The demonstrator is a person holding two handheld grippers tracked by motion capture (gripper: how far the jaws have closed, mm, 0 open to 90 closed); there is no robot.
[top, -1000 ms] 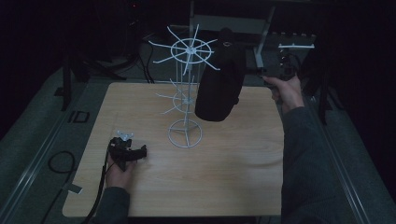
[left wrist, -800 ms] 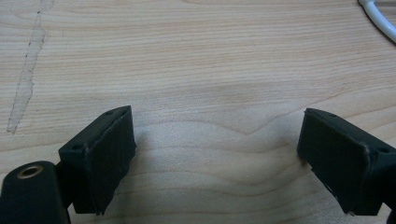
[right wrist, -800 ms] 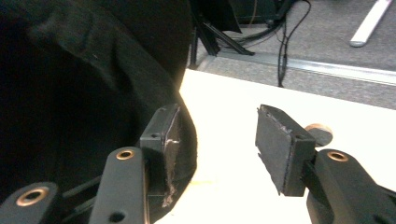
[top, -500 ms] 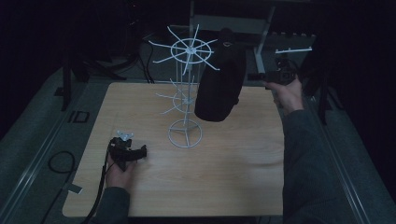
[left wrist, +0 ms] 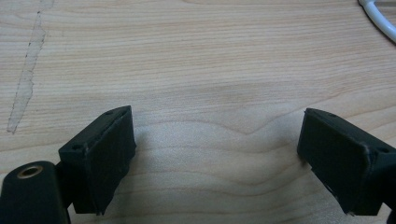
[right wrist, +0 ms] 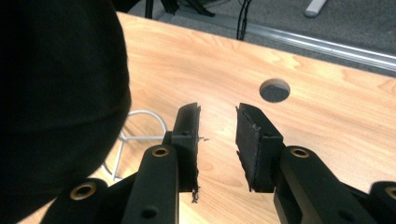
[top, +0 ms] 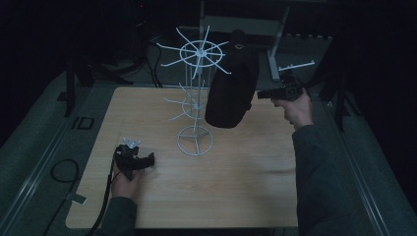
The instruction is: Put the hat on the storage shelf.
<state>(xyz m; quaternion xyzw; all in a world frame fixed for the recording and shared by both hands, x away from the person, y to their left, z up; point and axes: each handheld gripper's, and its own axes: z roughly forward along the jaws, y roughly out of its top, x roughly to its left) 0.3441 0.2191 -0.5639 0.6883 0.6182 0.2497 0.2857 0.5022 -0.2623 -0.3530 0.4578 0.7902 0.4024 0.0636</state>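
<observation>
Resting low: left gripper [top: 147,160], jaws wide, empty, on the surface [top: 246,172]
Right gripper [top: 263,93]: raised beside black bag [top: 231,88], jaws just narrowed, empty
Between: white wire rack [top: 195,98]

High view looked forward and down on the whole wooden surface [top: 236,196]. Both gripper views sat close above it, sharing the white wire rack's [top: 195,98] base ring.

Wire rack [top: 195,98] stands mid-table [top: 246,187], bag [top: 232,83] hanging on its right side, right gripper [top: 263,94] just right of bag, left gripper [top: 145,160] resting front-left, well apart from rack.
</observation>
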